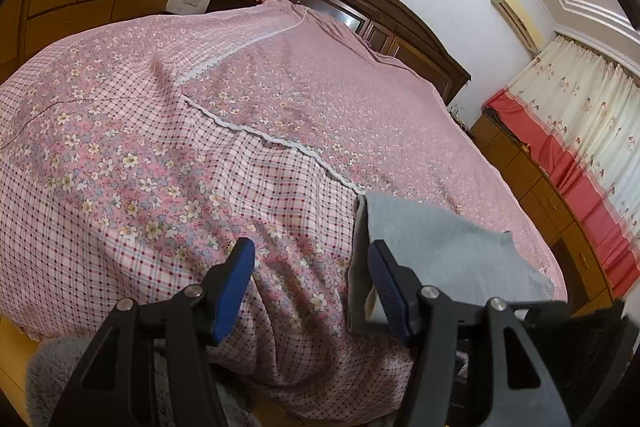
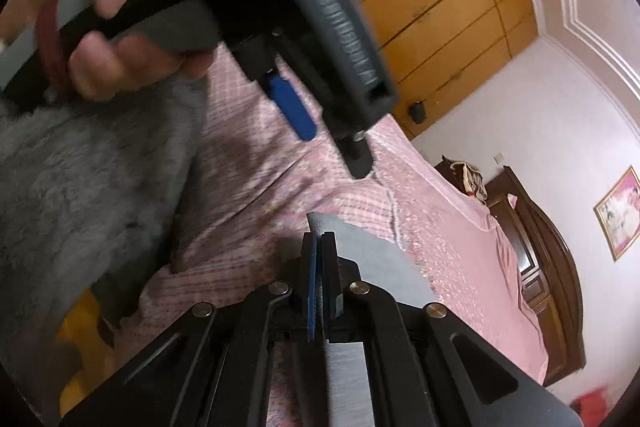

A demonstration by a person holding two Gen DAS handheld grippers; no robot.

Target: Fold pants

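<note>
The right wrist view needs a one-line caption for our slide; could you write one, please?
Right gripper shut on the grey pants above the pink floral bedspread, left gripper alongside.

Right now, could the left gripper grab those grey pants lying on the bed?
Probably yes. The left gripper is open, and the edge of the grey pants lies beside its right-hand finger on the pink bedspread, with nothing between them. The right gripper already pinches the cloth.
</note>
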